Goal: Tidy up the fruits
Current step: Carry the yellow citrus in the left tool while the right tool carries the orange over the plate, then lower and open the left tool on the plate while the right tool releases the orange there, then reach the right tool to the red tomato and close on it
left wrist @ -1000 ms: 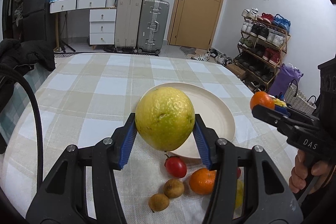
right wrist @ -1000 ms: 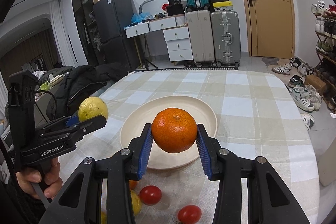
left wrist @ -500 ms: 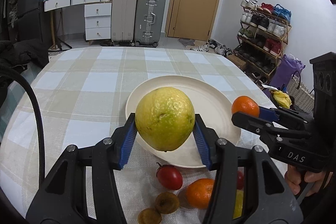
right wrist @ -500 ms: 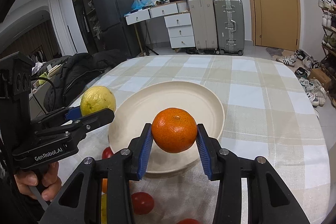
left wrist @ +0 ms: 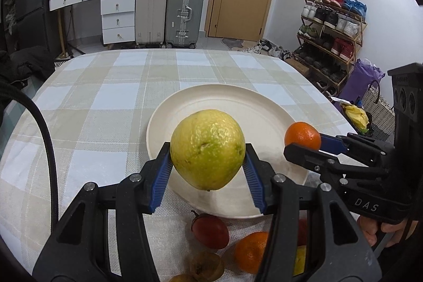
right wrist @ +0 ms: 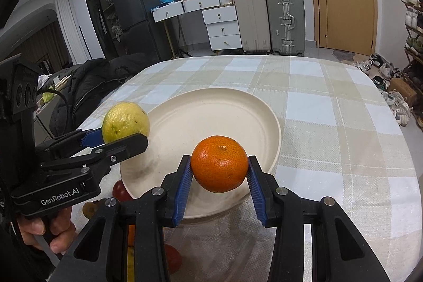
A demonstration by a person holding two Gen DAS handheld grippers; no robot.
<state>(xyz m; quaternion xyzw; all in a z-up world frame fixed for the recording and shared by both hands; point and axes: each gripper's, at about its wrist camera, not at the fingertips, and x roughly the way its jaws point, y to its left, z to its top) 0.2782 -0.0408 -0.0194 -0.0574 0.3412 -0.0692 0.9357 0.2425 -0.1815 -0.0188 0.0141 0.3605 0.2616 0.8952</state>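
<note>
So we've got both hands full: our left gripper (left wrist: 207, 171) is clamped on the big yellow-green citrus (left wrist: 207, 148), held up over the near edge of the cream plate (left wrist: 224, 107), and our right gripper (right wrist: 219, 185) pinches a small orange (right wrist: 219, 167) above the plate's near rim. Loose fruit (left wrist: 210, 230) sits on the checked tablecloth (left wrist: 105, 97) just in front of the plate.

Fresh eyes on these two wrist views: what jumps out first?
The big yellow-green citrus clamped in the left gripper fills the middle of the left wrist view, held over the near rim of the cream plate. The right gripper pinches a mandarin over the same plate. Loose fruit lies on the checked tablecloth nearer than the plate, including a red tomato.
</note>
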